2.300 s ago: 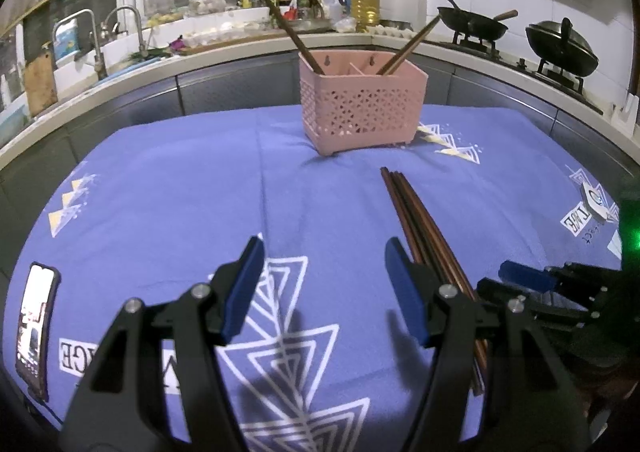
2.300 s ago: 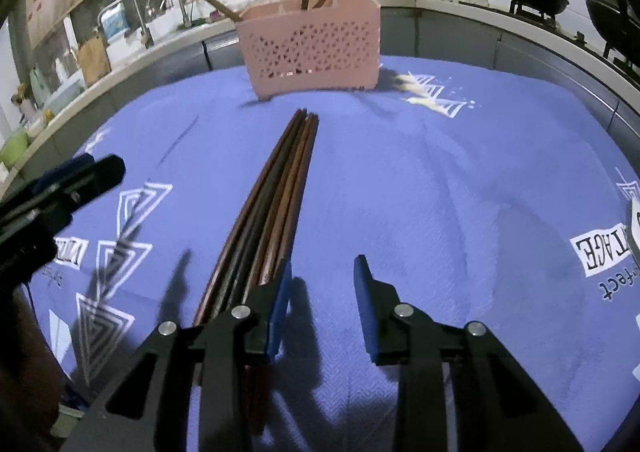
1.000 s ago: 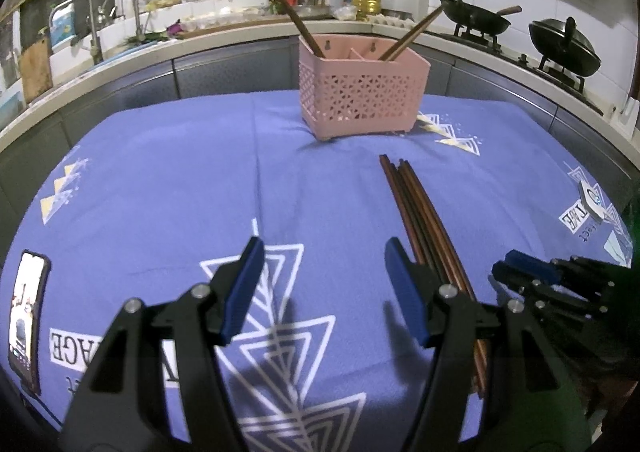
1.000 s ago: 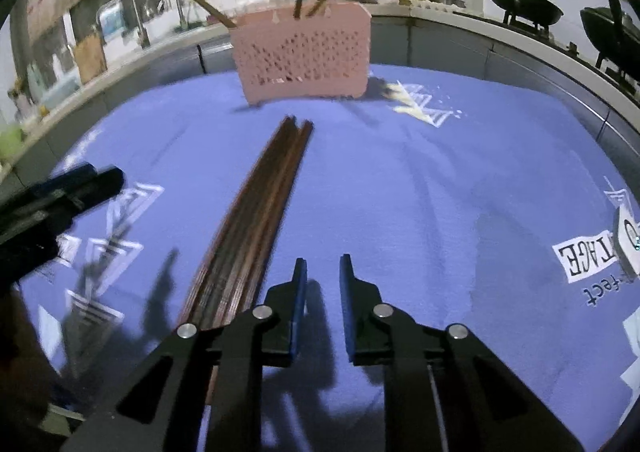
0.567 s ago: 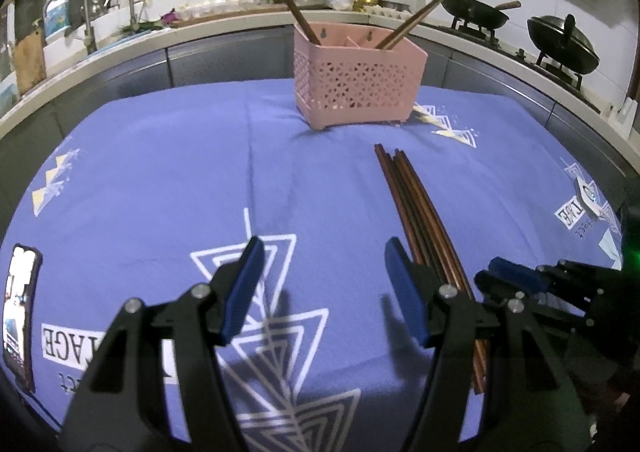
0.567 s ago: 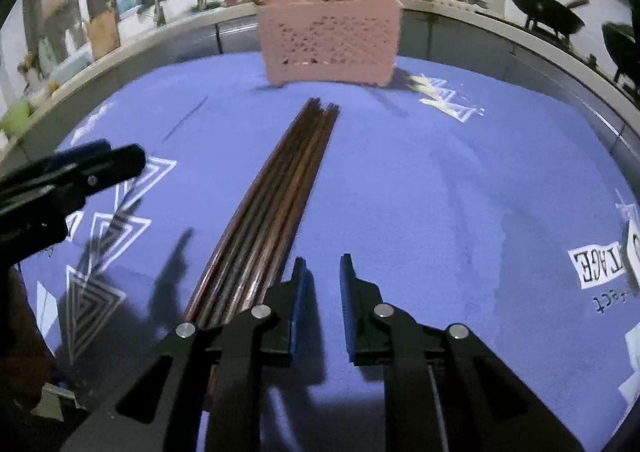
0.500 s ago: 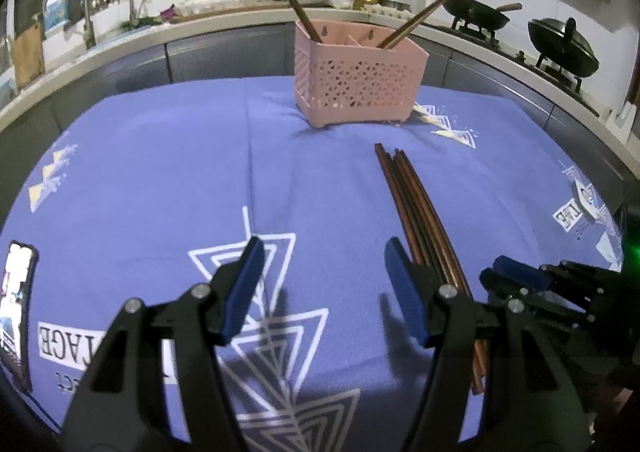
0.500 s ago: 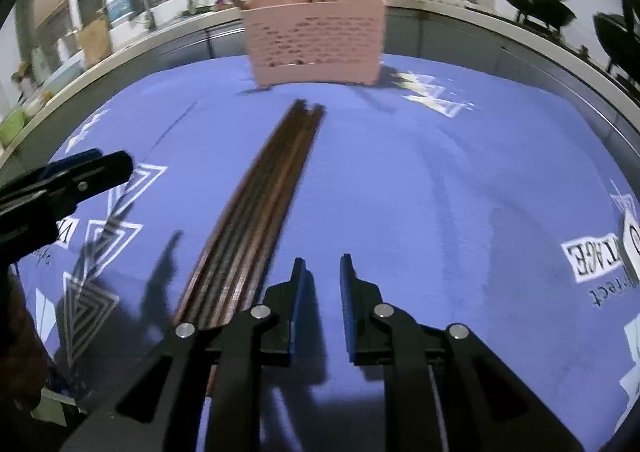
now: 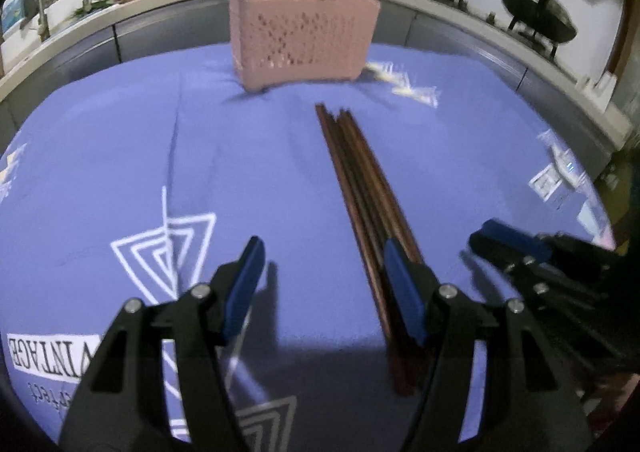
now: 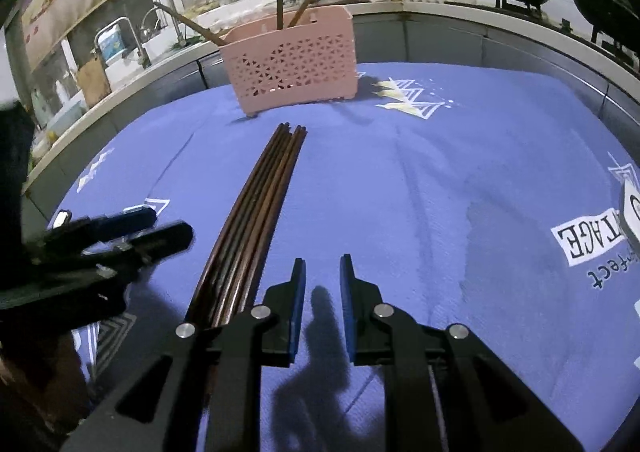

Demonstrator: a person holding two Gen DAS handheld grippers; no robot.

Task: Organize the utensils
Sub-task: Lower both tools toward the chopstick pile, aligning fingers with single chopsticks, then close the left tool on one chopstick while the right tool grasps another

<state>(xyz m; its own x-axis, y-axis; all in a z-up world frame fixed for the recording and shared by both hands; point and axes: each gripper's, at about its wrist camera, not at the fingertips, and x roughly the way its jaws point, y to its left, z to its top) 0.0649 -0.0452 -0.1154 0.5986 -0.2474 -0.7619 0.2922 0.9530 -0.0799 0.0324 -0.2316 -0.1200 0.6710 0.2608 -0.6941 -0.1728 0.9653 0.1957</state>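
Observation:
A bundle of several dark brown chopsticks [image 9: 360, 187] lies on the blue cloth, pointing at a pink perforated utensil basket [image 9: 302, 33] that holds a few chopsticks. My left gripper [image 9: 322, 284] is open and empty, its right finger beside the bundle's near end. My right gripper [image 10: 322, 292] is empty, jaws nearly closed with a narrow gap, just right of the bundle [image 10: 256, 211]. The basket [image 10: 292, 63] stands beyond. Each gripper shows in the other's view: the left one [image 10: 132, 232], the right one [image 9: 516, 244].
The blue printed tablecloth [image 9: 100, 155] covers the table. A kitchen counter with sink and tap [image 10: 120, 39] runs behind, with woks on a stove [image 9: 536, 17] at the right.
My left gripper has moved right and forward toward the chopstick bundle. My right gripper closed from open to a narrow gap and stays beside the bundle. The chopsticks have not moved.

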